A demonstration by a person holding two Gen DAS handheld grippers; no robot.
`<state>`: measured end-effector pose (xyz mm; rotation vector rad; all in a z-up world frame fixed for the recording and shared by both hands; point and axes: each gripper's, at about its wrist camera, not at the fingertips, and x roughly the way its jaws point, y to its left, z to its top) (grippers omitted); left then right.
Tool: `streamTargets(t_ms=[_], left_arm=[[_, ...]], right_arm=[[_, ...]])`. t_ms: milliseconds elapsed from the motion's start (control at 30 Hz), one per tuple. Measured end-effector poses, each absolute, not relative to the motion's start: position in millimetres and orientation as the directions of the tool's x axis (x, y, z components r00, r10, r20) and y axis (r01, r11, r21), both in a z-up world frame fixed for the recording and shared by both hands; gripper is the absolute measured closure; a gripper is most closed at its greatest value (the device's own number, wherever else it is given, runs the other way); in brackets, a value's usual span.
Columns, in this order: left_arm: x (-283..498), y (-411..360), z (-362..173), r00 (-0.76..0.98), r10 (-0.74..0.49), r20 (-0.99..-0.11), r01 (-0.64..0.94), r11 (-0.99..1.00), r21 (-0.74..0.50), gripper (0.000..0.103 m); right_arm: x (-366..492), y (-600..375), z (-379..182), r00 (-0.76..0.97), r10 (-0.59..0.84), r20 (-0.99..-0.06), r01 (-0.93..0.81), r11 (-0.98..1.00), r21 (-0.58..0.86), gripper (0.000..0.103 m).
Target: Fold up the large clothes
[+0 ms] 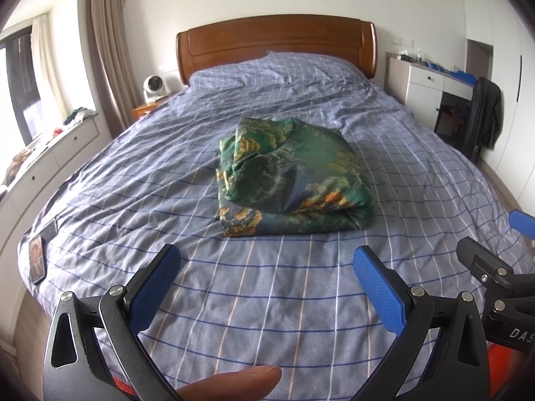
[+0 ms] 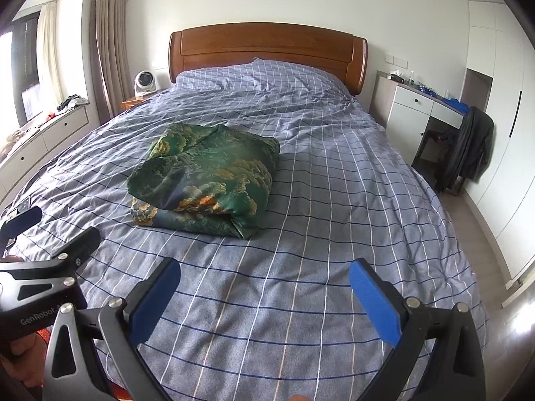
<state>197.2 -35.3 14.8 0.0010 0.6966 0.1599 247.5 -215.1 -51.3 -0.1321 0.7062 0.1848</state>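
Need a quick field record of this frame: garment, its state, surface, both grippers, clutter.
garment: green patterned cloth, orange-gold print
state: folded into a compact bundle, lying flat
surface: bed, blue checked cover, bundle near the middle
left gripper: jaws wide open, holding nothing, short of the bundle
right gripper: jaws wide open, holding nothing, short of the bundle
contact: neither gripper touches the cloth
clutter: phone at the bed's left edge
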Motion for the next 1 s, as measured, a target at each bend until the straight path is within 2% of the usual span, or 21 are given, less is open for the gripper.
streamTargets(t_ms=[1000], left_arm=[[194,-31,21,0.756,0.144,-0.638,-0.151,0.988,0.044,0.0]], right_arm=[[241,-208,-42,0.748,0.108,-0.655,-0.204,0.976,-0.072,0.0]])
